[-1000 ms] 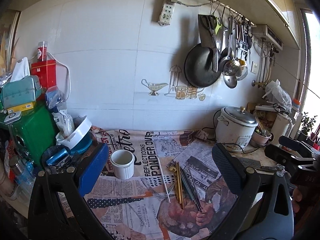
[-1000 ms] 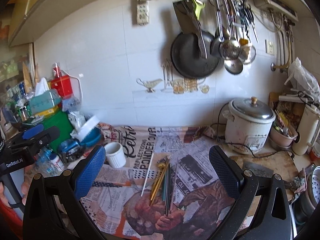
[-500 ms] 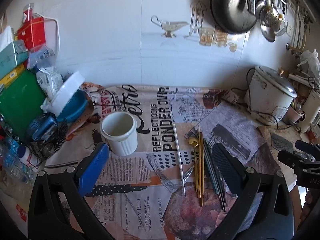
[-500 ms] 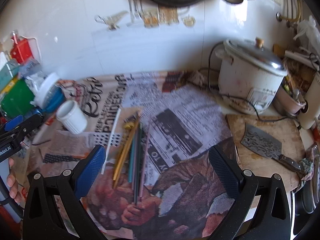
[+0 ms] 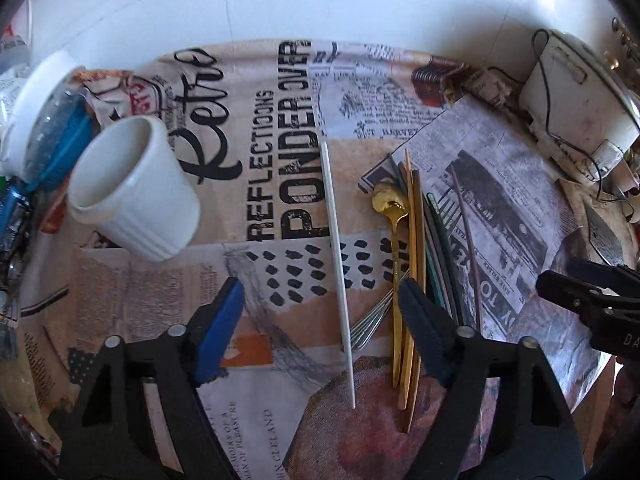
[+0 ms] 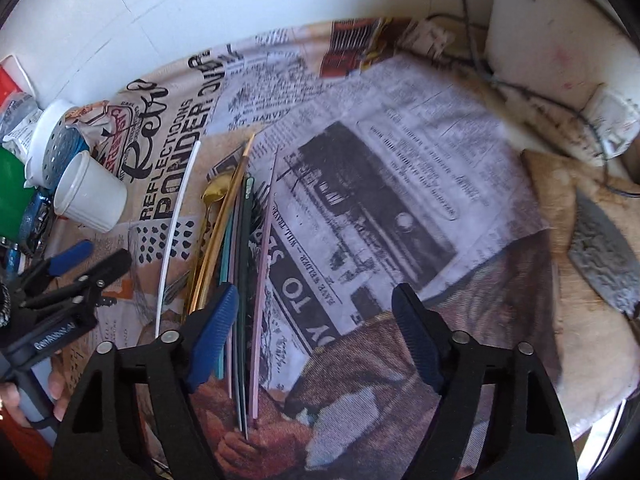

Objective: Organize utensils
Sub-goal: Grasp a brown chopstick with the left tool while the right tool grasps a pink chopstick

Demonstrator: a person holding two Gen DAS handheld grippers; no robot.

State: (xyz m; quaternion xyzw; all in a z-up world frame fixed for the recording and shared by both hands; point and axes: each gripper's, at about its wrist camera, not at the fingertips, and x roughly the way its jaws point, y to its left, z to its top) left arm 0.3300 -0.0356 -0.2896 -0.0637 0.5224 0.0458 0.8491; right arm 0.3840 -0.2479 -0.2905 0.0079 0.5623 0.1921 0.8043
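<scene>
Several utensils lie side by side on the newspaper-print cloth (image 5: 280, 152): a white chopstick (image 5: 336, 248), a gold spoon (image 5: 390, 204), gold chopsticks (image 5: 414, 240), dark green ones (image 5: 440, 240) and a fork (image 5: 372, 320). A white ribbed cup (image 5: 132, 188) stands to their left. My left gripper (image 5: 320, 292) hovers over the white chopstick, which runs between its closing jaws without touching the pads. My right gripper (image 6: 316, 292) is also closing. A pink chopstick (image 6: 264, 260) lies just inside its blue finger (image 6: 216, 320), untouched. The cup (image 6: 90, 192) and the left gripper (image 6: 80, 264) show at the left of the right wrist view.
A white rice cooker (image 6: 560, 60) with its cord stands at the back right. A cleaver (image 6: 604, 260) lies on a wooden board (image 6: 552, 184) to the right. Blue and white containers (image 5: 44, 120) and a green box (image 6: 8, 192) crowd the left edge. The tiled wall (image 5: 320, 0) closes the back.
Both grippers have dropped and tipped down toward the cloth, so the utensils now fill the views. Both pairs of jaws have narrowed. The utensils and cup have not moved.
</scene>
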